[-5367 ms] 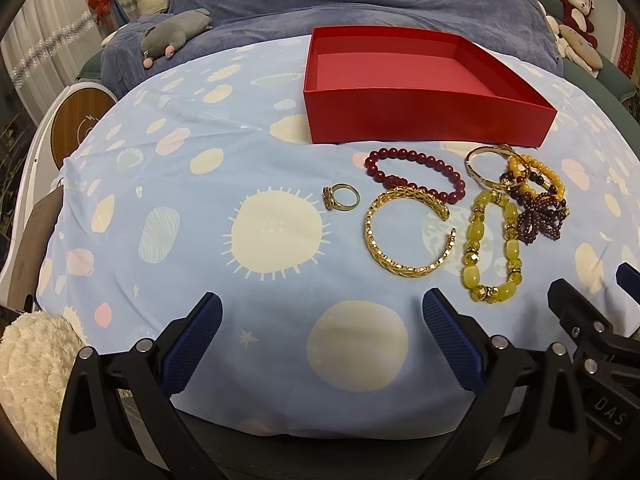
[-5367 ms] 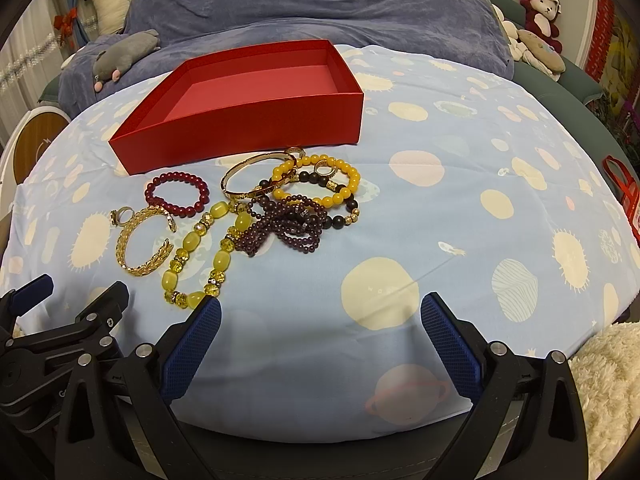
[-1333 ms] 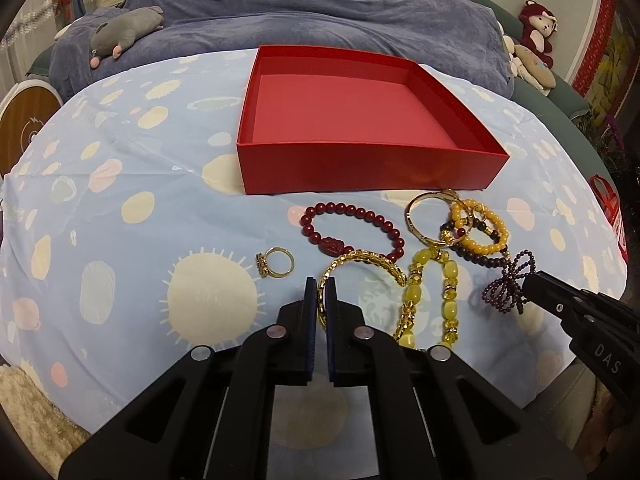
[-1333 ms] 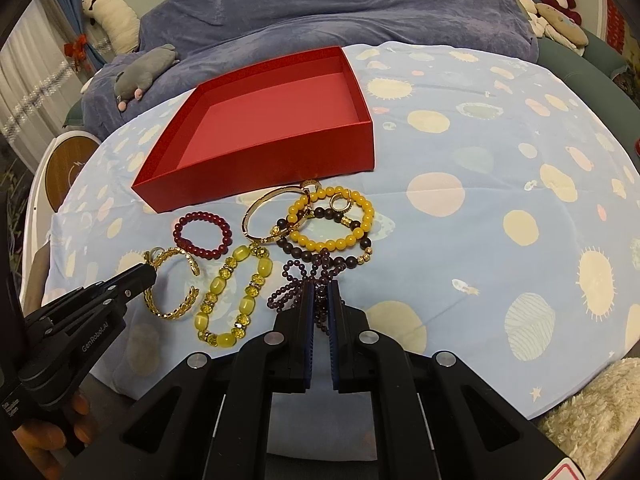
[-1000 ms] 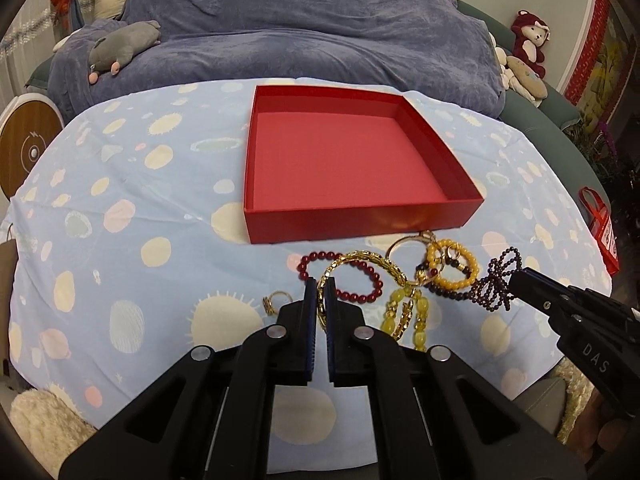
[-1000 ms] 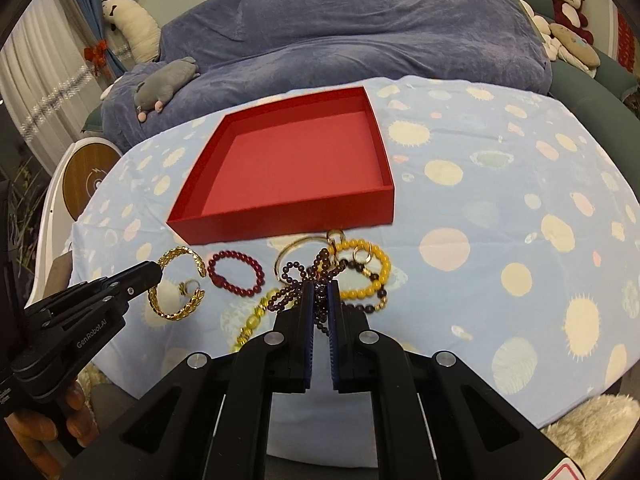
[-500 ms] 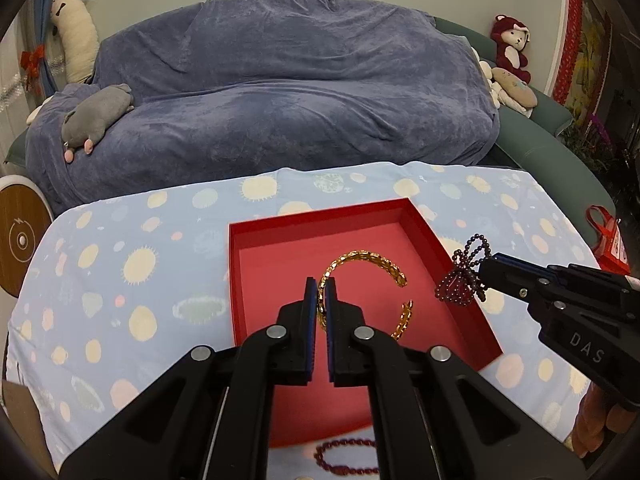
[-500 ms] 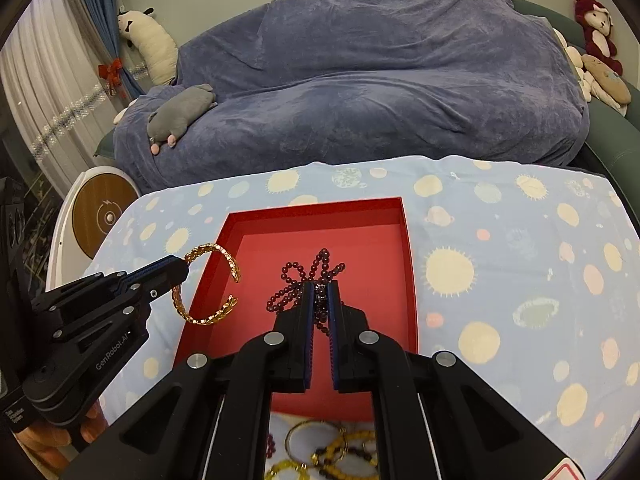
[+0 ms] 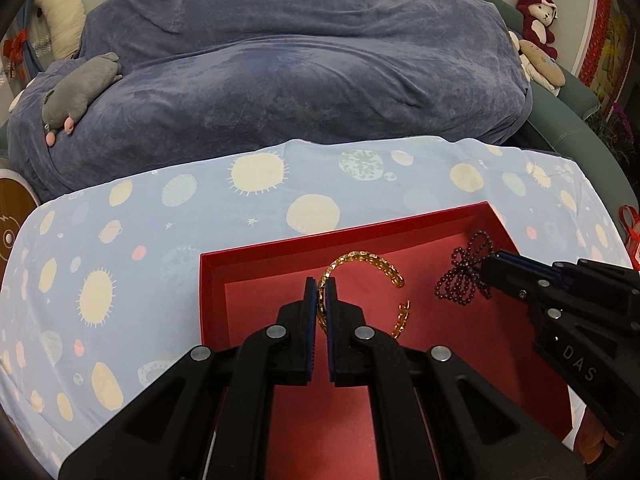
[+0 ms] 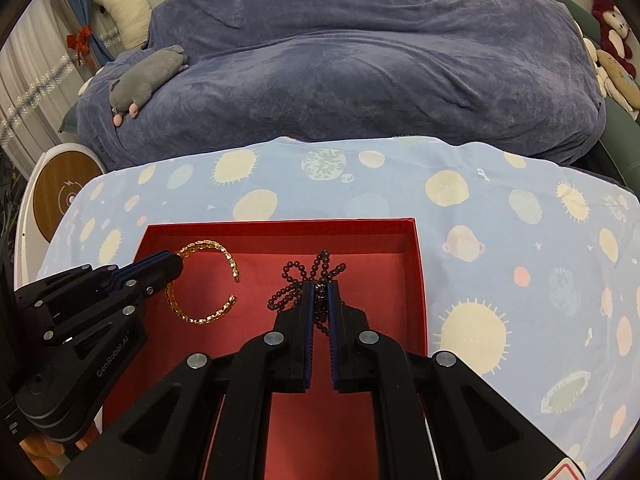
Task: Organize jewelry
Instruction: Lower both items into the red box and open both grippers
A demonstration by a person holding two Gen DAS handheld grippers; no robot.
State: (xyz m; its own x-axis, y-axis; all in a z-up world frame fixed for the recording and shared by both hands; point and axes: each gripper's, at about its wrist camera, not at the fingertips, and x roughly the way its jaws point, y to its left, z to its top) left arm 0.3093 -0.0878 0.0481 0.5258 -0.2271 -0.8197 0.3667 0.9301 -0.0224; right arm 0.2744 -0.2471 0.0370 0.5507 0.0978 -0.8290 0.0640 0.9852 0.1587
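- Jaws first: both pairs are closed down tight, each w/ a piece of jewelry pinched between the blue pads.
- Far left, bg: gray plush mouse (image 9: 80, 94) lies on the blue-gray blanket (image 9: 320, 80) covering the sofa; a cream plush toy (image 9: 60, 20) sits above it by the curtain.
- Left gripper (image 9: 321, 286): jaws nipped on the gold cuff bracelet (image 9: 368, 292) at its left curve. Open ends of the cuff point right in the left wrist view.
- Cuff hangs over the left half of the red box (image 9: 340, 240) (can't tell if it touches the floor of the box).
- Red box rests on the tabletop under a pale-blue cloth (image 9: 120, 240) printed w/ suns & planets.
- Right gripper (image 10: 320, 292): jaws clamped on the dark purple bead bracelet (image 10: 304, 280); bead loops fan out above and to the left of the pads.
- Beads sit over the right half of the box, just beside the cuff, apart from it.
- Far right, bg: red monkey plush (image 9: 538, 16) & a beige toy (image 9: 540, 64) on the teal sofa arm.
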